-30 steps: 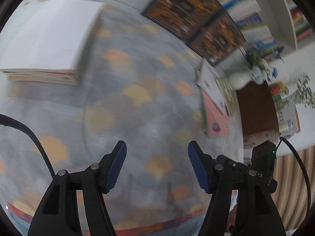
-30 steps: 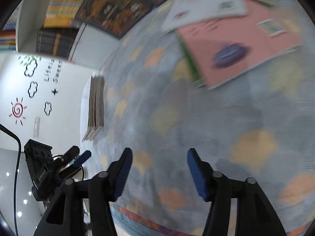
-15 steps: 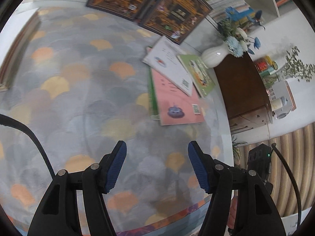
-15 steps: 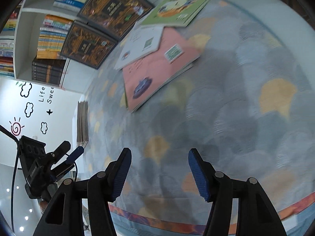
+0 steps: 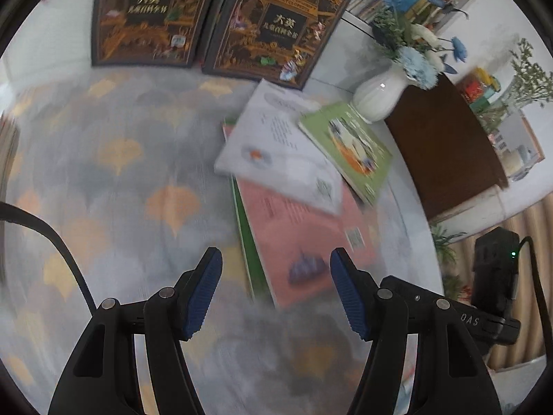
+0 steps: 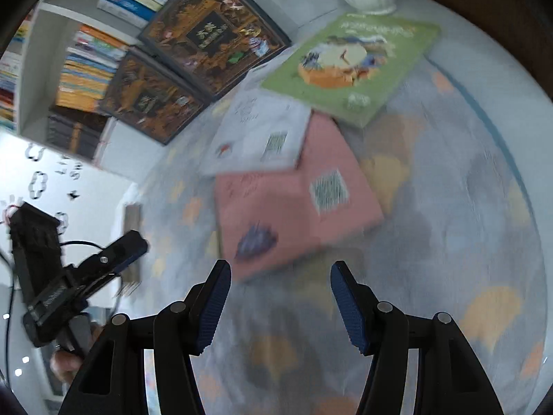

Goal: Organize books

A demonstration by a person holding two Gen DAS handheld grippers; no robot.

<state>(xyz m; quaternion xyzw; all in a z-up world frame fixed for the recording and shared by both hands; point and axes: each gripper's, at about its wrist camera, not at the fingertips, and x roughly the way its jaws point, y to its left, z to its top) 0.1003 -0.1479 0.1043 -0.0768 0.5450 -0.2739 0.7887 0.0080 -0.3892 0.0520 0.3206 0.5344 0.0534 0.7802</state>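
A loose pile of books lies on the patterned tablecloth (image 5: pixel 121 180): a pink book (image 5: pixel 304 238) (image 6: pixel 293 204) on a green-edged one, a white book (image 5: pixel 276 152) (image 6: pixel 259 138) across its far end, and a green picture book (image 5: pixel 349 145) (image 6: pixel 352 62) beside the vase. My left gripper (image 5: pixel 273 287) hangs open over the pink book's near corner, nothing between its fingers. My right gripper (image 6: pixel 280 297) is open too, just short of the pink book's near edge. The left gripper's body (image 6: pixel 86 276) shows at the left of the right wrist view.
Two large dark ornate books (image 5: pixel 214 17) (image 6: pixel 193 62) lean upright at the table's back. A white vase with flowers (image 5: pixel 380 97) stands near the green book. A bookshelf (image 6: pixel 79 52) is behind. A stack of books (image 6: pixel 133 242) sits at the table's left edge. A brown cabinet (image 5: pixel 442 152) is beyond the table.
Both grippers have swept across the table toward the book pile, which now lies just ahead of their fingers. The left stack has slid out of the left wrist view. Jaws unchanged.
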